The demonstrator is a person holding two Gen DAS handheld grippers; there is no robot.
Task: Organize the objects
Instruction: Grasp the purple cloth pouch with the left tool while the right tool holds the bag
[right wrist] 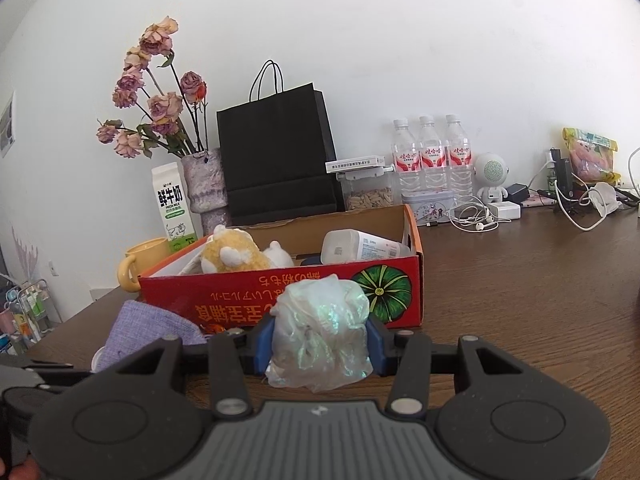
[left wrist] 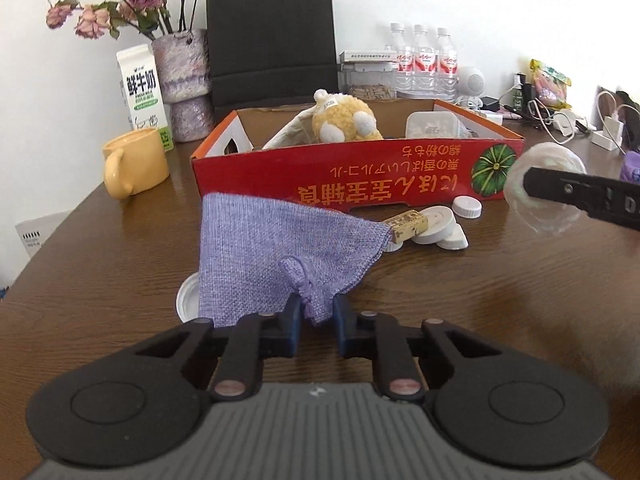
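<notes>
Purple woven cloth pouch [left wrist: 276, 248] is lying on the brown table [left wrist: 480, 300] right in front of the red cardboard box [left wrist: 360, 172], and the left gripper [left wrist: 316, 320] has its jaws pinched together on the bunched corner nearest the camera. Looks soft and floppy, next to no weight, so I'd guess it droops when lifted; that gathered corner by the little knot seems the sensible place to hold since the flat weave gives nothing to bite on

Right gripper [right wrist: 320, 340] is squeezing a crumpled clear plastic bag [right wrist: 320, 332] between its blue pads [right wrist: 265, 340], held up in front of the box. Light and crinkly, probably slippery, so grabbing the thick middle of the wad makes sense

Left camera shows stuff the right one hides: white bottle caps [left wrist: 440, 220] and a cork [left wrist: 406, 224] beside the pouch, plus a lid [left wrist: 188, 296] poking out from under it. Right camera gives a better look into the box, with the plush toy [right wrist: 236, 256] and a white container [right wrist: 360, 248] inside
</notes>
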